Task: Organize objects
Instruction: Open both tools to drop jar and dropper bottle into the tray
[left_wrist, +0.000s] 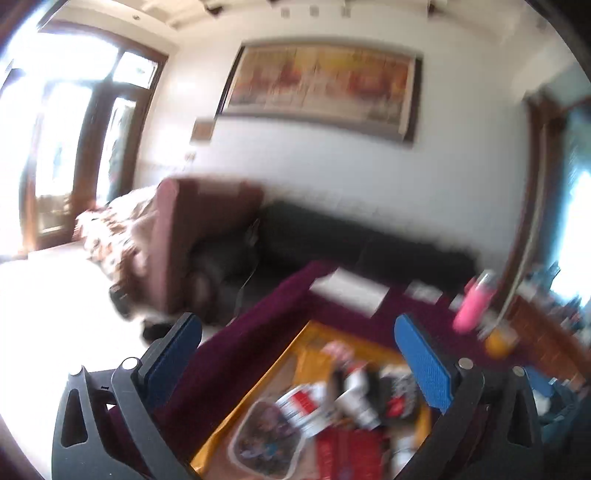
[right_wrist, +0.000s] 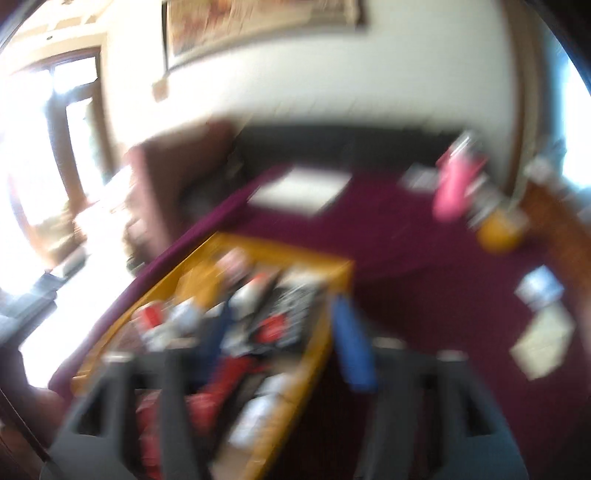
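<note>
Left wrist view, heavily blurred: the left gripper has its blue-padded jaws spread wide, released, nothing between them. Below it, from 5 to 7 o'clock, sits a yellow tray on a table covered with a maroon cloth. Tray contents are packed close: a clear pouch at 6 o'clock, red and white packets beside it, a dark packet toward 5 o'clock; individual items cannot be told apart further. A white sheet lies on the cloth beyond the tray. A pink bottle stands at 3 o'clock, near an orange jar. A black sofa lines the wall, with a framed picture above at 12 o'clock.

Right wrist view, more blurred: the right gripper is likewise released, jaws apart, empty. The tray lies at 7 o'clock, partly under the left finger. The bottle and jar stand at 2 o'clock; pale cards lie on the cloth at 3 to 4 o'clock
</note>
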